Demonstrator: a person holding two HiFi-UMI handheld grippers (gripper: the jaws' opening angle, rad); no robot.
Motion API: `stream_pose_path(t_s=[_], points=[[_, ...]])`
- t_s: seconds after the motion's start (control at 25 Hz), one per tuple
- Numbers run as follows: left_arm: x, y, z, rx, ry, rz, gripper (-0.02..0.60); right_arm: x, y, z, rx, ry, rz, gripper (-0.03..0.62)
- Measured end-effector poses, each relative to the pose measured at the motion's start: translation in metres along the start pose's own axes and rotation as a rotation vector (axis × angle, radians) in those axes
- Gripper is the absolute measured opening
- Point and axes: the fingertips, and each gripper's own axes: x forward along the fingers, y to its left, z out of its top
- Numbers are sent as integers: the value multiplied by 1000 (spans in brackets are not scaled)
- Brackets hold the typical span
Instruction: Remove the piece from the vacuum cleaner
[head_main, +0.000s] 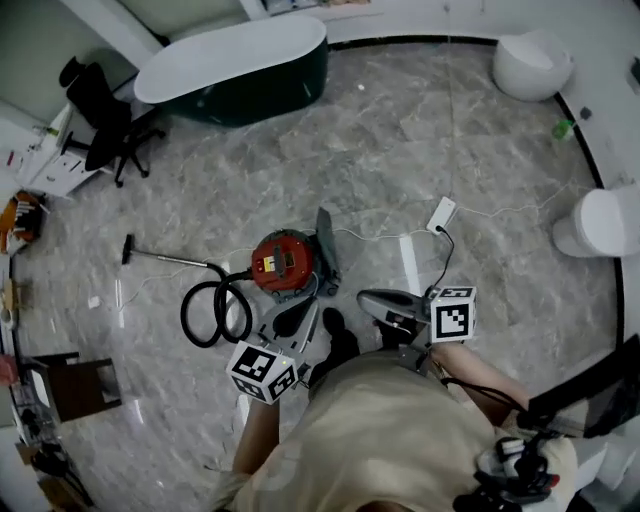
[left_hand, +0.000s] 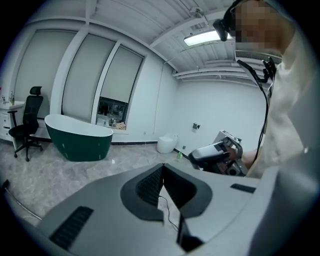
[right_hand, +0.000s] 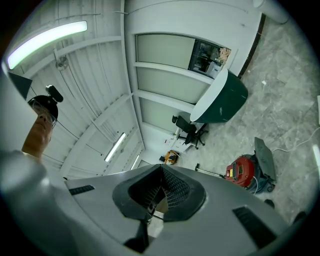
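From overhead, the red vacuum (head_main: 284, 264) sat on the marble floor with its black hose (head_main: 214, 313) looped to one side and a dark grey piece (head_main: 327, 243) standing up against its other side; whether that piece was still attached, I could not tell. The left gripper (head_main: 295, 315) and the right gripper (head_main: 372, 300) both hung in front of the person, close above the vacuum in that picture but touching neither it nor the piece. Along the left gripper's jaws, the tips were pressed together with nothing between them, and beyond them were only floor, a green bathtub (left_hand: 80, 137) and the other gripper. Along the right gripper's jaws, they too were pressed together and empty, and the vacuum (right_hand: 243, 171) lay well apart on the floor below, the grey piece (right_hand: 265, 159) upright beside it. By my reckoning nothing was done yet: a gripper still had to come down, open, and take hold of the piece.
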Motion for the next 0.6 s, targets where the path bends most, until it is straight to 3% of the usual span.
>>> stream_pose_path(t_s=[0.16, 0.32, 0.6], points=[[-11, 52, -15, 42, 17, 29, 3, 32, -23, -1, 12, -27, -60, 3], [-27, 95, -28, 63, 43, 58, 3, 62, -50, -4, 91, -52, -138, 3], [-40, 151, -34, 129, 102, 31, 3, 119, -56, 7, 109, -69, -196, 3]])
